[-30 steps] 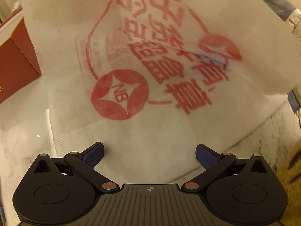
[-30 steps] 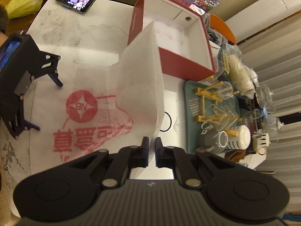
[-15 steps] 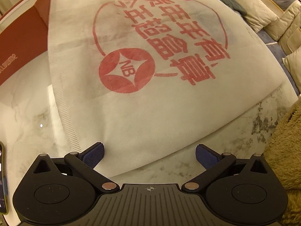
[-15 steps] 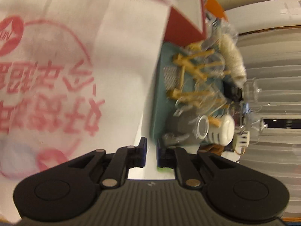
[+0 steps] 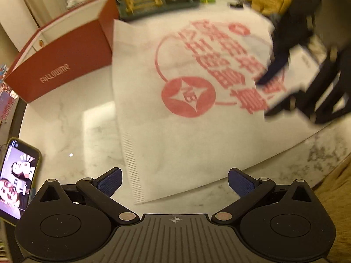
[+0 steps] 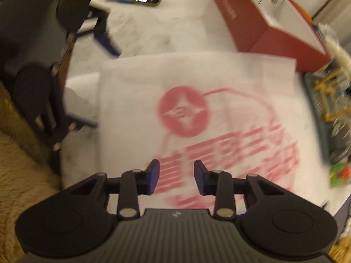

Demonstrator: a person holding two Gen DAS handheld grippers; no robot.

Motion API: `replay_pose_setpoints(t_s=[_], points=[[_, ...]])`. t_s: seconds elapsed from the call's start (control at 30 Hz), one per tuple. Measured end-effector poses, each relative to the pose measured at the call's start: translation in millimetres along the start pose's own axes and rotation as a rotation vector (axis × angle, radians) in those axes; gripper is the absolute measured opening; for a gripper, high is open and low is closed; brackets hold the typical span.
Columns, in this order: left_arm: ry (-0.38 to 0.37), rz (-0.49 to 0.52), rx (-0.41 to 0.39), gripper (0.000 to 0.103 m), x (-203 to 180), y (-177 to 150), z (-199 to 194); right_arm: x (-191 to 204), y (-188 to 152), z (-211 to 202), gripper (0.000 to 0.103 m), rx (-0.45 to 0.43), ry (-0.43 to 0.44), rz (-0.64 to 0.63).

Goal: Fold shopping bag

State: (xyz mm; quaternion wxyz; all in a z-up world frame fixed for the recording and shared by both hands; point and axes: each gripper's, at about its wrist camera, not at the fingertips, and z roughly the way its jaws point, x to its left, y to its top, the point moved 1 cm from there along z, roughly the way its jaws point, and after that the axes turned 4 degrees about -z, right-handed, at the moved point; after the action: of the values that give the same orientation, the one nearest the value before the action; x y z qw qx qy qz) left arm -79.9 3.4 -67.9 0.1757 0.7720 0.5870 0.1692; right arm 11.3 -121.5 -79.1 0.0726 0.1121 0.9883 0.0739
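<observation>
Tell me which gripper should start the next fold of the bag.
Probably the left gripper: it is open, straddling the bag's near corner. The right gripper hangs over the bag's printed middle, no edge between its fingers.

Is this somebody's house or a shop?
Most likely a home, perhaps a living or dining room. The shopping bag lies on a marble table beside a phone playing a video, a red box and a cluttered tray of glassware.

Motion blur smears the right claw (image 5: 291,70) at the frame's right edge; the phone (image 5: 15,175) is cropped lower left; the shopping bag (image 6: 197,109) lettering is unreadable in the right wrist view.
</observation>
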Motion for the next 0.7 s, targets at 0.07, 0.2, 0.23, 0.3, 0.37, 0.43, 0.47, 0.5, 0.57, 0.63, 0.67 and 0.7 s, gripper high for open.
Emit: replay_pose_setpoints(t_s=[0.07,0.2,0.23,0.3,0.37,0.43,0.47,0.5,0.57,0.63,0.67,0.7], points=[[-0.027,-0.032,-0.012,0.103,17.9,-7.8,-13.1,11.5,-4.3,7.6,0.037,0.016,0.022,0.131],[0.018,0.016,0.022,0.103,34.4,-25.8,-7.1,28.6,-5.6,23.9,0.038,0.025,-0.066,0.277],[0.037,0.034,0.019,0.103,36.2,-29.7,-4.6,31.1,-5.7,24.5,0.038,0.018,-0.085,0.306],[0.041,0.041,0.018,0.103,37.8,-33.3,-4.9,35.3,-6.1,23.8,0.042,-0.001,-0.123,0.363],[0.014,0.032,0.015,0.103,46.0,-35.3,-1.8,42.8,-7.3,22.6,0.043,-0.017,-0.160,0.353],[-0.020,0.036,0.016,0.103,47.0,-41.4,-1.3,46.4,-9.8,20.3,0.039,-0.031,-0.165,0.374],[-0.030,0.047,0.015,0.103,46.4,-44.3,-1.6,45.2,-10.8,20.0,0.018,-0.041,-0.129,0.431],[-0.032,0.063,0.014,0.103,45.1,-46.7,-2.7,43.7,-11.7,19.8,0.000,-0.054,-0.084,0.492],[-0.030,0.091,0.011,0.103,43.2,-51.0,-5.4,55.0,-9.5,19.0,0.000,-0.061,-0.132,0.498],[-0.042,0.105,0.006,0.103,42.5,-54.6,-9.5,62.7,-10.0,19.4,0.000,-0.079,-0.175,0.504],[-0.053,0.108,0.006,0.103,42.8,-55.6,-10.7,62.4,-12.2,20.6,0.000,-0.096,-0.184,0.535],[-0.059,0.112,0.004,0.103,43.2,-56.5,-11.8,63.4,-14.6,19.8,0.000,-0.109,-0.180,0.565]])
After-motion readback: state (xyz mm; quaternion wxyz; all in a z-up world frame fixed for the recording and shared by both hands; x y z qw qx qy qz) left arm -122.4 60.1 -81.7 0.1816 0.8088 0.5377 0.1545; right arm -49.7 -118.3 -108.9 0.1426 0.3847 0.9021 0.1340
